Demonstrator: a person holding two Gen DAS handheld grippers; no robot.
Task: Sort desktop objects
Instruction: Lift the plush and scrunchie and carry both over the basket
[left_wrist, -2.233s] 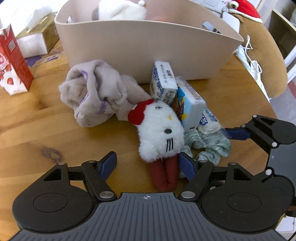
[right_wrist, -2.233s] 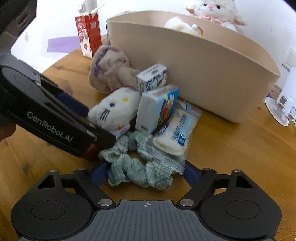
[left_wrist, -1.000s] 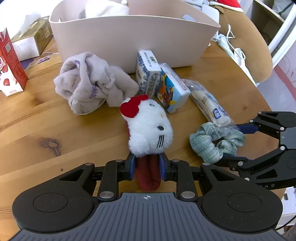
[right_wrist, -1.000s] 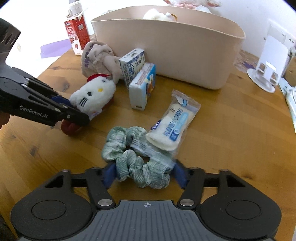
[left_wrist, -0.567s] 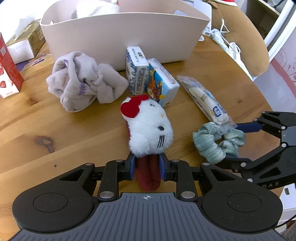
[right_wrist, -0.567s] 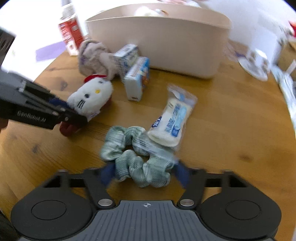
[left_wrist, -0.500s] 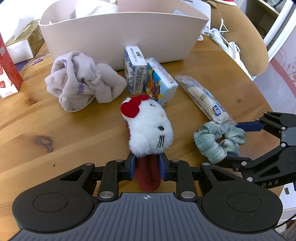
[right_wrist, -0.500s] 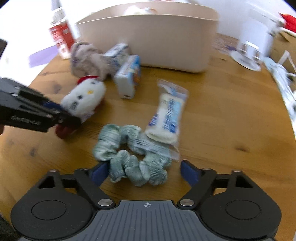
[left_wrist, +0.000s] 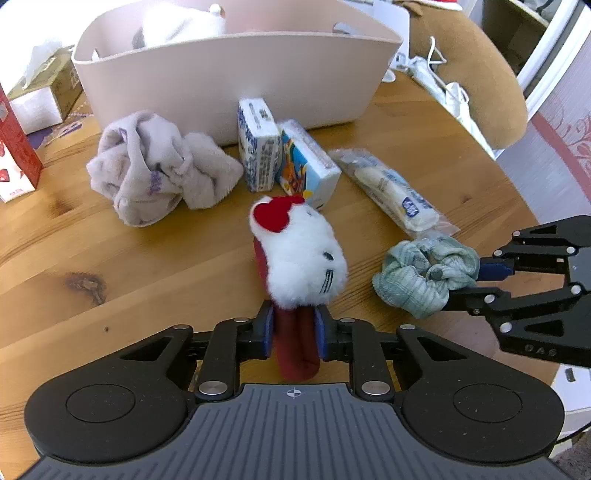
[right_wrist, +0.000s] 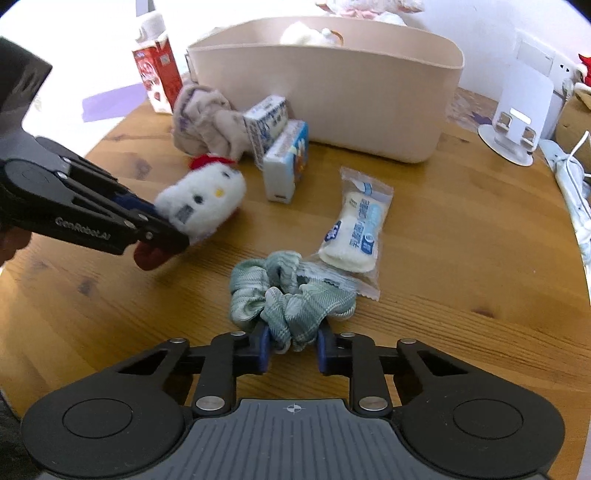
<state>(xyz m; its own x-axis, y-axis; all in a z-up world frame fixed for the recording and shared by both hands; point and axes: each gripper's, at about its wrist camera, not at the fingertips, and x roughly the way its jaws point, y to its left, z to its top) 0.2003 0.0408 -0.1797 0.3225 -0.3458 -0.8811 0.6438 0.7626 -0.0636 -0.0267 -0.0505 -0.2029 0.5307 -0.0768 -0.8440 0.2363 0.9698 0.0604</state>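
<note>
Grippers each clamped on a soft thing above the round wooden table (left_wrist: 155, 266), ahead of the bin.

Farthest ahead of both tools stood the big beige plastic bin (left_wrist: 236, 70) with a white plush inside. Just in front of it, well ahead of the left gripper (left_wrist: 293, 334), lay the crumpled grey-lilac cloth (left_wrist: 155, 173), and beside that the two small cartons (left_wrist: 280, 162), touching each other. The left gripper's blue pads were closed narrowly on the dark red body of the white plush cat with a red bow (left_wrist: 299, 258), whose head pointed away from the tool. To its right, the right gripper (right_wrist: 291, 349) pinched the near edge of the pale green fabric scrunchie (right_wrist: 288, 302), pads nearly together. The clear wrapped snack packet (right_wrist: 354, 229) lay just beyond the scrunchie, its near end touching it.
</note>
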